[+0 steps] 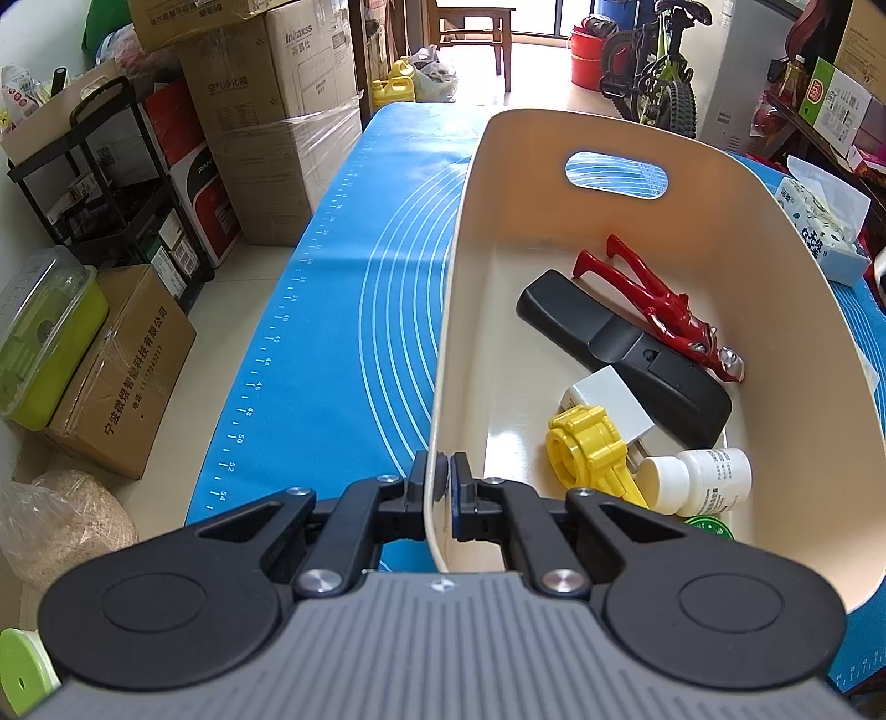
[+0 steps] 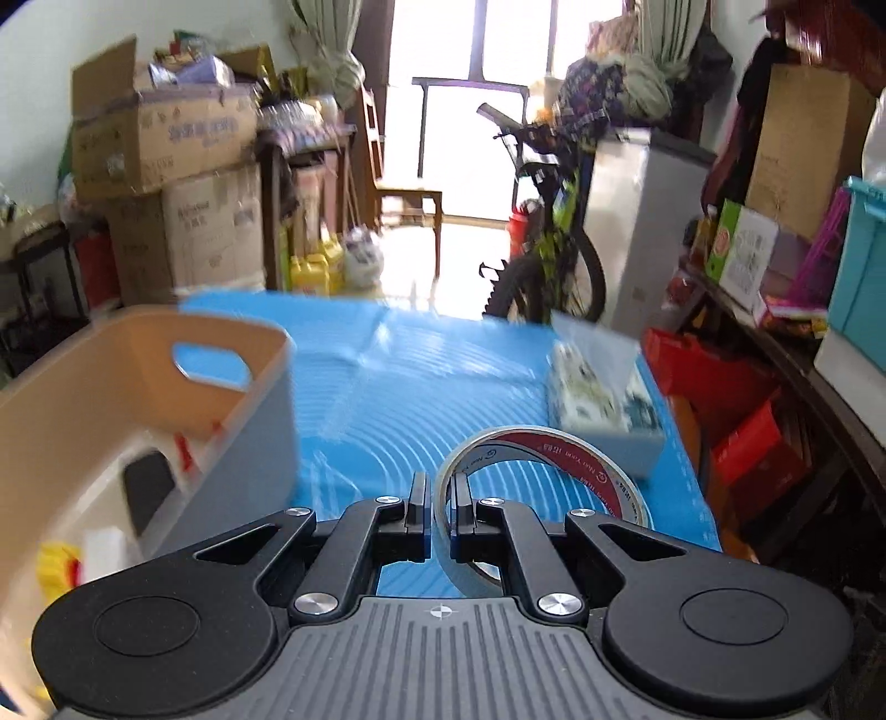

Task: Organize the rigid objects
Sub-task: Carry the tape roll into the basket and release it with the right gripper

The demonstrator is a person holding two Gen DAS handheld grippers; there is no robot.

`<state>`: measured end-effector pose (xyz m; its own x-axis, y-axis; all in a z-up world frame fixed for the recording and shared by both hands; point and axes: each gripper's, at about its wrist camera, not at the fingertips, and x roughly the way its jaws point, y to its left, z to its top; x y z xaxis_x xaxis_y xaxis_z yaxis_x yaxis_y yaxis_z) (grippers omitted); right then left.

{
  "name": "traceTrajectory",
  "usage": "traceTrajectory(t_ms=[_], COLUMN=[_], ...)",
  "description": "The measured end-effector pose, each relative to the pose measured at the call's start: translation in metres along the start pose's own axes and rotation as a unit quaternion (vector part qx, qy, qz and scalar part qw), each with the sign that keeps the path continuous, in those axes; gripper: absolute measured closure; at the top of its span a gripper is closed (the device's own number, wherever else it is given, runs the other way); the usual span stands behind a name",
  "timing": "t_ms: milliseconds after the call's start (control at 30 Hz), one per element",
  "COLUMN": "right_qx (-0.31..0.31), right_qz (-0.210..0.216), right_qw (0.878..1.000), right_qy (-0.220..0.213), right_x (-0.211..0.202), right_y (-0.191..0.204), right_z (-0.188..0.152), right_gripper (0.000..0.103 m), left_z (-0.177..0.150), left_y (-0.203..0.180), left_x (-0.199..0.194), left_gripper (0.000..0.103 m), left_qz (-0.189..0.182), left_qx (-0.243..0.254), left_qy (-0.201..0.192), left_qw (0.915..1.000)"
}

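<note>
Blue mat, tape roll pinched in right tongs, seemingly lifted

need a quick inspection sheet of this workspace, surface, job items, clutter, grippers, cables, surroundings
surface: blue mat with white curved lines and a ruler scale covers the table
job's things: cream bin holds a black remote, red figure, yellow part, white block, white bottle and a green lid; tape roll is outside the bin
clutter: tissue pack on the mat
grippers: left gripper shut on the bin's near wall; right gripper shut on the tape roll's band
cables: nothing seen
surroundings: cardboard boxes, bicycle, chair, black cart
</note>
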<state>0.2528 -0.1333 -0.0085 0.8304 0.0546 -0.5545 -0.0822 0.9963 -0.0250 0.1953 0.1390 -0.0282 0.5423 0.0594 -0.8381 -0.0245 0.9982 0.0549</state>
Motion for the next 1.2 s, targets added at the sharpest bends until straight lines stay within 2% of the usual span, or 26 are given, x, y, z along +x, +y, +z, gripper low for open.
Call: traceTrajectory(t_ms=[267, 433, 600, 833, 1000, 1200], right_qx=[-0.019, -0.015, -0.037, -0.077, -0.101, -0.09], right_qz=[0.065, 0.1, 0.149, 0.184, 0.18, 0.171], right_qw=[0.997, 0.994, 0.988, 0.977, 0.971, 0.969], right_qy=[-0.038, -0.029, 0.01, 0.076, 0.119, 0.154], right_x=[-0.027, -0.024, -0.014, 0.001, 0.013, 0.019], right_y=[0.048, 0.078, 0.112, 0.146, 0.161, 0.155], right_z=[0.027, 0.03, 0.022, -0.006, -0.017, -0.014], right_gripper=[0.086, 0.086, 0.086, 0.085, 0.086, 0.083], left_z=[0.0, 0.0, 0.0, 0.001, 0.002, 0.002], left_y=[0.0, 0.0, 0.0, -0.002, -0.006, -0.006], left_x=[0.0, 0.0, 0.0, 0.0, 0.0, -0.001], left_gripper=[0.096, 0.096, 0.096, 0.096, 0.096, 0.096], left_qz=[0.0, -0.001, 0.0, 0.001, -0.001, -0.004], left_qx=[0.0, 0.0, 0.0, 0.001, 0.001, 0.001], left_qy=[0.0, 0.0, 0.0, 0.0, -0.001, -0.004], left_qw=[1.0, 1.0, 1.0, 1.0, 1.0, 1.0])
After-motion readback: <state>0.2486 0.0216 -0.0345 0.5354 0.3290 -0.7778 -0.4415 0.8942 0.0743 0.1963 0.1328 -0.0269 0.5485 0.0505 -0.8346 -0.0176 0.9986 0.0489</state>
